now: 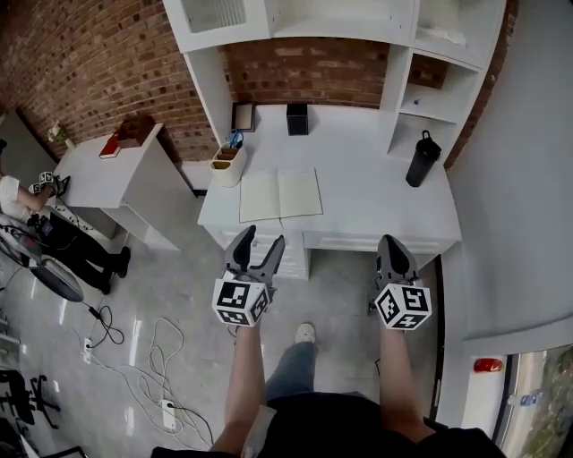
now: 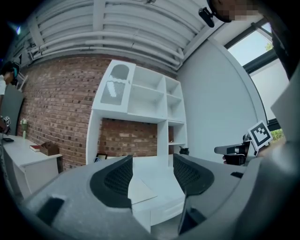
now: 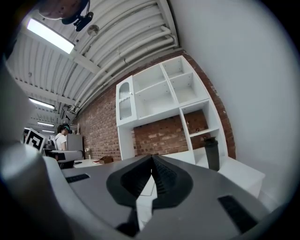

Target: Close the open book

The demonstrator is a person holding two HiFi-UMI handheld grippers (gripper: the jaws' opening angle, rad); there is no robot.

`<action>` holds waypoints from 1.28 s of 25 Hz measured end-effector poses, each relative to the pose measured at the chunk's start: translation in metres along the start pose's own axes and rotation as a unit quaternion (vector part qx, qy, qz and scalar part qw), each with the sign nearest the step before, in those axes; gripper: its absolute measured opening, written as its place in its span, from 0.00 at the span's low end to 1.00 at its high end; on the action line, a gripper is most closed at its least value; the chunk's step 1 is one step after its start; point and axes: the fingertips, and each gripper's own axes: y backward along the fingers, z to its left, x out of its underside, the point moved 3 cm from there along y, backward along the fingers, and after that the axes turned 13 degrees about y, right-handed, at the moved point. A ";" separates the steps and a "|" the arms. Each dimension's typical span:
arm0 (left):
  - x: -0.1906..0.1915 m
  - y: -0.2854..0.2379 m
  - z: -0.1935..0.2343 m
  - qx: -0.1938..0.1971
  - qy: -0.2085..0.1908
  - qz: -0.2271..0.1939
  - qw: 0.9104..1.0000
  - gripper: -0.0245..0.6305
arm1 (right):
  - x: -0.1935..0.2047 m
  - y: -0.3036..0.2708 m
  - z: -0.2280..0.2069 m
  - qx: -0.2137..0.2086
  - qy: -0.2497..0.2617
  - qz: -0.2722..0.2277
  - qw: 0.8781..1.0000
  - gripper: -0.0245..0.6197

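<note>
An open book [image 1: 279, 195] with pale blank pages lies flat near the front edge of the white desk [image 1: 376, 201]. My left gripper [image 1: 255, 248] hangs open in front of the desk, just below the book's left page, with nothing between its jaws. My right gripper [image 1: 391, 253] is shut and empty, level with the desk's front edge to the right of the book. In the left gripper view a corner of the book [image 2: 140, 191] shows between the open jaws [image 2: 151, 174]. In the right gripper view the jaws [image 3: 152, 176] meet at their tips.
A black bottle [image 1: 422, 160] stands at the desk's right. A holder with pens [image 1: 227, 165] sits at the left corner, a small black box [image 1: 297, 118] at the back. White shelving [image 1: 358, 22] rises over the desk. A side table [image 1: 107, 170] and floor cables [image 1: 134, 358] lie left.
</note>
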 end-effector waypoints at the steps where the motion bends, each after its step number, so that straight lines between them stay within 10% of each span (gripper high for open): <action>1: 0.000 -0.013 0.011 0.001 0.000 0.002 1.000 0.41 | 0.003 -0.017 -0.001 0.000 0.002 0.005 1.000 0.04; 24: 0.021 -0.145 0.107 0.014 0.029 0.054 0.998 0.41 | 0.023 -0.161 -0.013 0.004 0.014 0.062 0.998 0.04; 32: 0.056 -0.182 0.111 0.041 -0.058 0.146 0.987 0.41 | 0.038 -0.163 -0.031 0.003 0.019 0.080 0.997 0.04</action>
